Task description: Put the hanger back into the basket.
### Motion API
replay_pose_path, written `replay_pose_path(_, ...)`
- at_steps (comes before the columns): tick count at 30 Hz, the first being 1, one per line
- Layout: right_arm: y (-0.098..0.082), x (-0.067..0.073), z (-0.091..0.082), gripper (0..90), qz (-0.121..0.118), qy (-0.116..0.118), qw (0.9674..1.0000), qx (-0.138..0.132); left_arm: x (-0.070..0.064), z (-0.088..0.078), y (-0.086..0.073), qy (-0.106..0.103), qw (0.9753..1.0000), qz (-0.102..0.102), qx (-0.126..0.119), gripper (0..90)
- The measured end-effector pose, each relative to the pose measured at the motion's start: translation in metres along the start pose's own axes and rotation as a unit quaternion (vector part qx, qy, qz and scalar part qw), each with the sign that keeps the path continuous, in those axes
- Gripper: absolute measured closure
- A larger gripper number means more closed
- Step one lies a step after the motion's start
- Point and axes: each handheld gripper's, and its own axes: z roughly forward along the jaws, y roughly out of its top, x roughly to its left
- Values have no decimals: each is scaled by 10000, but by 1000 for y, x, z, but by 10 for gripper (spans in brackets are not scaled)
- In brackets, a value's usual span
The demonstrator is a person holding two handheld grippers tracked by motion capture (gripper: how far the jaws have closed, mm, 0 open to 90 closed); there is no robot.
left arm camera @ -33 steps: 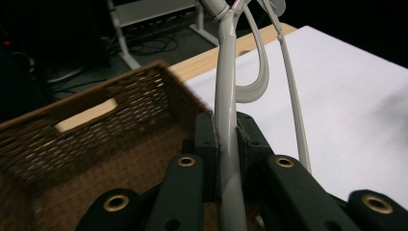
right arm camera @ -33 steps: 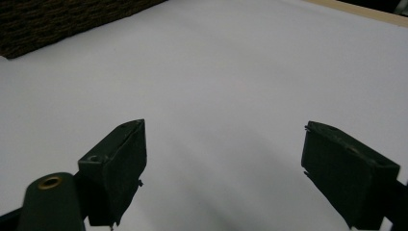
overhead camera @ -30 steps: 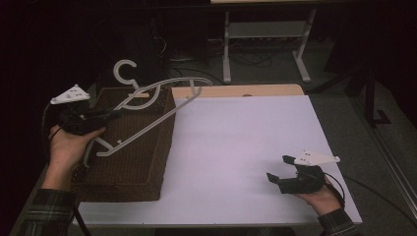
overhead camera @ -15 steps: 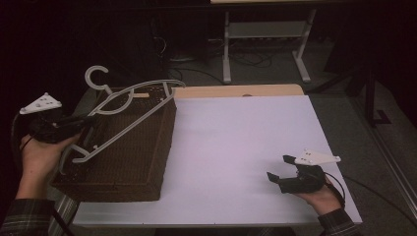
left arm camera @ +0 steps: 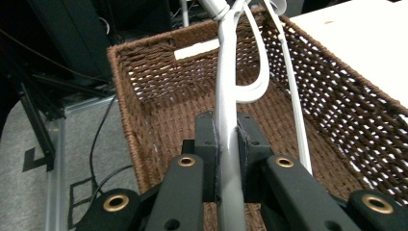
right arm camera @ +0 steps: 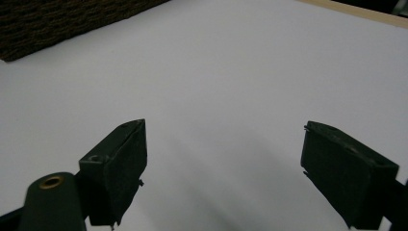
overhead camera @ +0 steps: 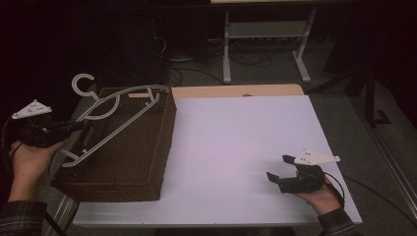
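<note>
The left gripper (overhead camera: 74, 127) is clamped on a bar of the white hanger (left arm camera: 230, 96), which lies tilted across the open top of the brown woven basket (overhead camera: 142, 147), its hook poking past the basket's far left corner. Well to the right of the basket, the right gripper (overhead camera: 281, 169) rests on the white table (overhead camera: 236, 137), jaws apart and holding nothing.
</note>
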Motion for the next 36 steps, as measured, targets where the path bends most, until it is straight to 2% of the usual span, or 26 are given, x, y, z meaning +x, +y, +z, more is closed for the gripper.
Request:
replay_pose_path(1, 0, 0, 0, 156, 3, 1, 10000, 1, 1, 1, -1, 67, 10000, 19, 51, 821)
replay_pose_path(6, 0, 0, 0, 156, -1, 7, 10000, 1, 1, 6, -4, 83, 9999, 17, 112, 821)
replay_pose_path(17, 0, 0, 0, 157, 6, 21, 10000, 3, -7, 37, -13, 189, 9986, 93, 488, 820)
replay_pose_path(27, 0, -1, 0, 157, 12, 21, 10000, 9, -13, 61, -23, 169, 9970, 163, 743, 819)
replay_pose_path(36, 0, -1, 0, 157, 15, 26, 10000, 10, -6, 66, -34, 51, 9964, -122, 841, 812)
